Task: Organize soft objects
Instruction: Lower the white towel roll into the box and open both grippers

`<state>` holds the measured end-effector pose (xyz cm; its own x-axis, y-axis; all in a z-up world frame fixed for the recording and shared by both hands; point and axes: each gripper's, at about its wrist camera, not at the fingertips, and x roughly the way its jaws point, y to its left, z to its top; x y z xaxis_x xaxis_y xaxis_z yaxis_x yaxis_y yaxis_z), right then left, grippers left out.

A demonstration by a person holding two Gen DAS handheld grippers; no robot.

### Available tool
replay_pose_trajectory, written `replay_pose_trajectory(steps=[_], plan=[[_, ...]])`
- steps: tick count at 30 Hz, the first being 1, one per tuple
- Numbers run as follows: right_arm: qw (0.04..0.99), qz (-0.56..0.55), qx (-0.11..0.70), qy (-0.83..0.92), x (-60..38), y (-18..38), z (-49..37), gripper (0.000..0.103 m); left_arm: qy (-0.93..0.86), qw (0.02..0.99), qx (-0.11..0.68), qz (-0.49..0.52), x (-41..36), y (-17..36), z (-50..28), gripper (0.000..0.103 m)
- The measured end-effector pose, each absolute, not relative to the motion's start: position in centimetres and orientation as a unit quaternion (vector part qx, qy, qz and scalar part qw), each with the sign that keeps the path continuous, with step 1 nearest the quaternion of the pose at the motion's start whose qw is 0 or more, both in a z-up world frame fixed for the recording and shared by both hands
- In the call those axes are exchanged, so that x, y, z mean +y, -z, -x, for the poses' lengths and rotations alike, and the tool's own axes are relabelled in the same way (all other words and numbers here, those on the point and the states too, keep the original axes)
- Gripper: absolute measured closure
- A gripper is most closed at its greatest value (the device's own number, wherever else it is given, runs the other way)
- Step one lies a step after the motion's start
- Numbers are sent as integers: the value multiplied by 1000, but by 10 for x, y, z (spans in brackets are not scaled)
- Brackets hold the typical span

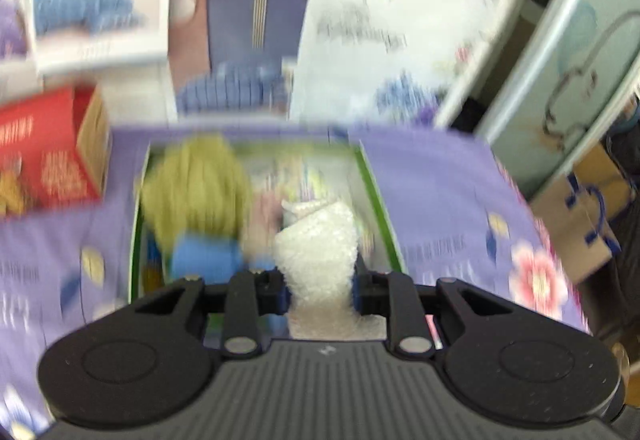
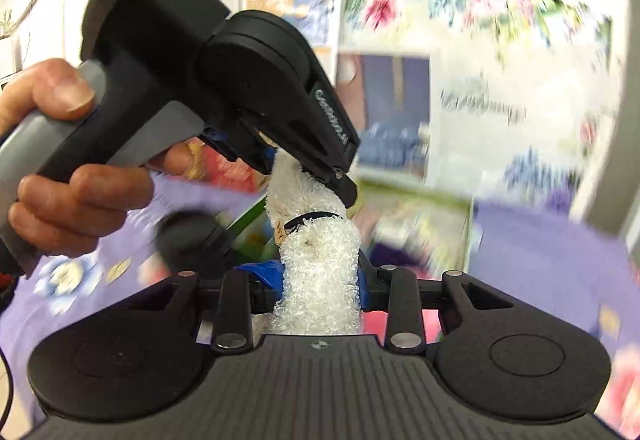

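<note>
**A home, by the look of it**

Floral cloth (image 1: 440, 196) covers the table, more flowered fabric (image 2: 500, 52) hangs behind, printed boxes (image 1: 240, 48) stand stacked, a cardboard carton (image 1: 580, 224) sits beside a cupboard (image 1: 560, 52). Domestic clutter, no workshop gear.

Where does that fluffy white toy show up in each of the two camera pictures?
Left wrist view: the fluffy white toy is low in the centre, pinched in the left gripper, in front of the green-edged box.
Right wrist view: the toy rises from the bottom centre, held by the right gripper and, higher up, by the left gripper.
Shared landmark: the green-edged box on the purple cloth.
</note>
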<state>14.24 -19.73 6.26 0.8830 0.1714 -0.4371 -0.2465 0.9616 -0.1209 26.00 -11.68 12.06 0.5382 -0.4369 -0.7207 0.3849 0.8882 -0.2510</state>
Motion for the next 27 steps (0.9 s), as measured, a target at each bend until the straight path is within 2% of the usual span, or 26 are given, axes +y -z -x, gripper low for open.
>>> replay_pose_trajectory(steps=[4, 8, 9, 10, 11, 12, 19, 24, 27], plan=[[957, 104, 240, -125, -216, -84, -213, 87, 202, 889, 411, 25, -141, -130, -324, 79], [945, 125, 270, -138, -242, -75, -270, 85, 170, 893, 417, 4, -150, -107, -370, 75], [940, 130, 281, -144, -244, -68, -283, 83, 161, 891, 424, 1, -150, -98, -380, 68], [937, 137, 287, -145, -248, -59, -299, 82, 148, 890, 431, -2, -149, -88, -389, 47], [935, 142, 292, -144, -249, -52, -306, 82, 131, 891, 435, -7, -146, -81, -396, 35], [933, 145, 297, -140, -248, -46, -310, 82, 115, 891, 439, -10, -142, -74, -401, 29], [939, 155, 278, -131, -246, -45, -306, 78, 91, 891, 443, 37, -113, -77, -402, 25], [914, 148, 365, -101, -255, -40, -333, 75, 81, 892, 445, 11, -118, -90, -400, 24], [926, 126, 343, -100, -267, -48, -327, 74, 83, 898, 433, 6, -117, -95, -392, 24]])
